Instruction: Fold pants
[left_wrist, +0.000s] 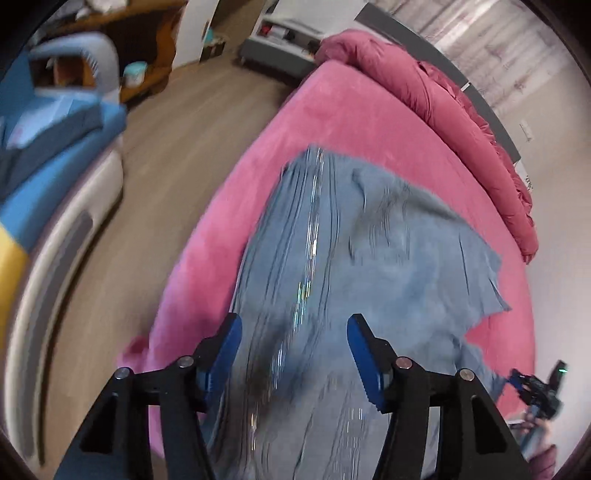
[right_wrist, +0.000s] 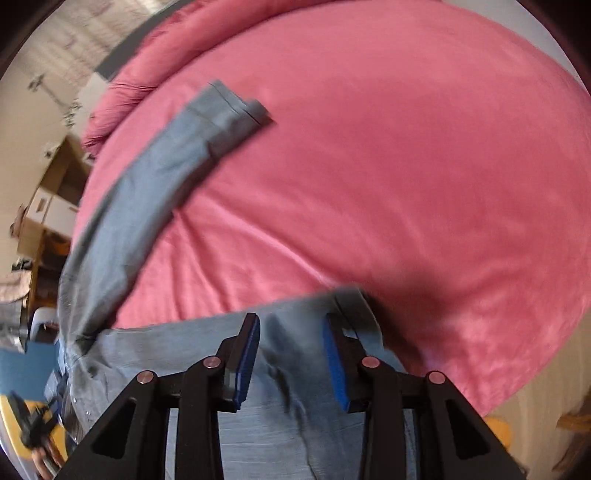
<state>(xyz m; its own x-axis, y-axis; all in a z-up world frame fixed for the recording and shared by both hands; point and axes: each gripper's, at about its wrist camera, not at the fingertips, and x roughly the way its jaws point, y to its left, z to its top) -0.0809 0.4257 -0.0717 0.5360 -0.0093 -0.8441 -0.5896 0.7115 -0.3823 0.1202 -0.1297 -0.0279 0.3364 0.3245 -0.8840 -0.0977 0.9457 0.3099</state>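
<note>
Through my left wrist camera, my left gripper (left_wrist: 294, 352) gapes wide over the blue pants (left_wrist: 369, 258) — blurred, spread on the pink bed (left_wrist: 351, 110). Through the right, my right gripper (right_wrist: 290, 356) stands apart too, over denim — one leg (right_wrist: 155, 177) curves away.

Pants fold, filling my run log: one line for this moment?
pants: spread on bed | left gripper: open above | right gripper: open above

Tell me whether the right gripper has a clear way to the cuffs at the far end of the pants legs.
Probably yes: the right gripper is open over the pants, and nothing covers the cuffs on the pink bed.
</note>
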